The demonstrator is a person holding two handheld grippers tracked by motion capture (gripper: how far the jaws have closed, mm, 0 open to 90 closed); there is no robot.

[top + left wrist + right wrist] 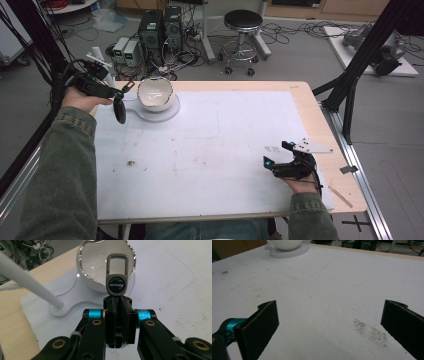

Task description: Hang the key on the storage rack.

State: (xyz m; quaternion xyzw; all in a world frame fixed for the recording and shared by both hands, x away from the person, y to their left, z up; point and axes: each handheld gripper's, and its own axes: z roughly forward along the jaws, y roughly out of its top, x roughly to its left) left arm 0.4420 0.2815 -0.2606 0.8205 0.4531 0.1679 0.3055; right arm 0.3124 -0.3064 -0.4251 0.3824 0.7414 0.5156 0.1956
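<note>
place: lab | signs: computer towers (160, 30) (cables strewn), stool (242, 40), black frame struts (372, 45), grey floor

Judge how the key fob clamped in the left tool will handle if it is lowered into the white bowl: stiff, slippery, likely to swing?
The key fob looks like rigid metal, so it probably won't flop. Its glossy face may slip between the pads. The left tool grips only its lower end, so it might pivot. The white bowl looks breakable; dropping metal in could chip it.

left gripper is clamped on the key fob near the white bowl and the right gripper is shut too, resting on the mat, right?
Not quite. The left gripper does clamp the key fob near the white bowl, but the right gripper is open: the right gripper view shows its jaws wide apart over the mat.
</note>
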